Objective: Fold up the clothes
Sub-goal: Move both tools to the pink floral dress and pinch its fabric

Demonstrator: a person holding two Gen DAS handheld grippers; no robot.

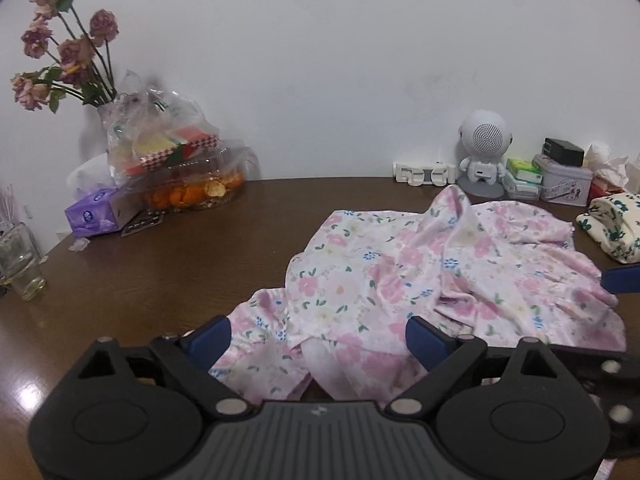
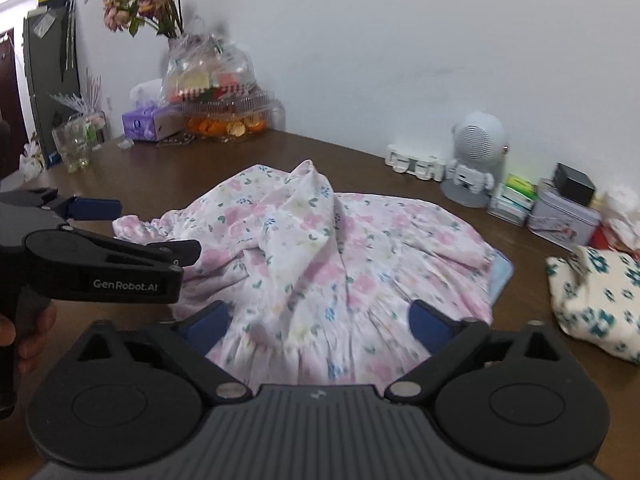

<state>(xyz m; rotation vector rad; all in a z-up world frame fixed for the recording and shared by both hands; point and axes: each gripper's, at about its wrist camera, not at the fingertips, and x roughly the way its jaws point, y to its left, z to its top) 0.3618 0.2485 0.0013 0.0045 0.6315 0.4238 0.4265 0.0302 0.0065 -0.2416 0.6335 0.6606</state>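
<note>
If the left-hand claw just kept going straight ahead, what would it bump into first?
Most likely the pink floral garment: the open left gripper points at its crumpled near edge on the table. Depth is hard to judge through the fisheye.

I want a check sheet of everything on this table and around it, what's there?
Surface: brown table, glossy.
Job's things: pink dress crumpled, unfolded; folded cloth at right.
Clutter: flowers, snack bag, oranges, tissue box, glass, robot toy, tin.
Grippers: left tongs open over the dress hem; right tongs open over the dress.
Cables: nothing seen.
Surroundings: white wall.
</note>
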